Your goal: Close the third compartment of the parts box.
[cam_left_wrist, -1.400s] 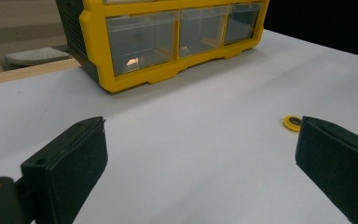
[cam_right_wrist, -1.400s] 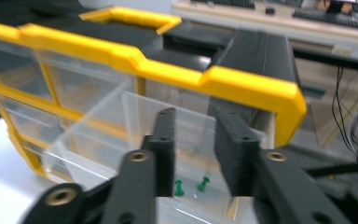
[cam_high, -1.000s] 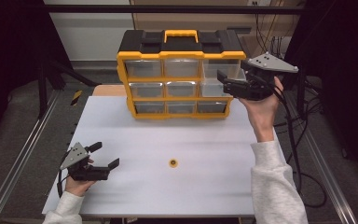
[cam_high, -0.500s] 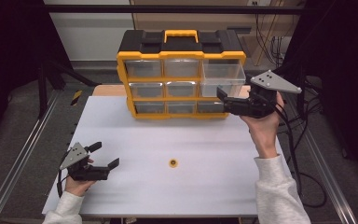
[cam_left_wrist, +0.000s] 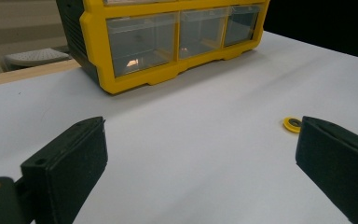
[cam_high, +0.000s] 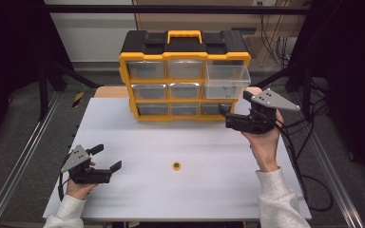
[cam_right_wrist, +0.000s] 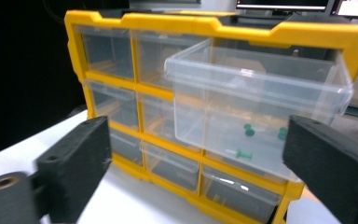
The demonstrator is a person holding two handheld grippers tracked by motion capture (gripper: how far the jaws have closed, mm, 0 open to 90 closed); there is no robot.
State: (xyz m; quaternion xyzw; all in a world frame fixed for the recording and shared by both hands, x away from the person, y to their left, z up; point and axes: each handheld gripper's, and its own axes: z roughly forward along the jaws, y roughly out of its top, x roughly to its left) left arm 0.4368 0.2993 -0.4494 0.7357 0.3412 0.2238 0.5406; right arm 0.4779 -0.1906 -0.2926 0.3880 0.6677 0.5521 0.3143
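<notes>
The right gripper (cam_high: 224, 115) hangs wide and empty, its jaws just closing a little, near the pulled-out clear drawer (cam_high: 225, 78) of the yellow organizer (cam_high: 185, 57). The left gripper (cam_high: 107, 157) rests wide on the white table (cam_high: 209, 190).

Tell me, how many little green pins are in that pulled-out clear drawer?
4 visible in the drawer: two upper ones, one lying lower left, one beside the right jaw. More may hide behind that jaw.

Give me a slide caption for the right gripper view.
Open right gripper faces the yellow organizer, its pulled-out drawer holding green pushpins.
</notes>
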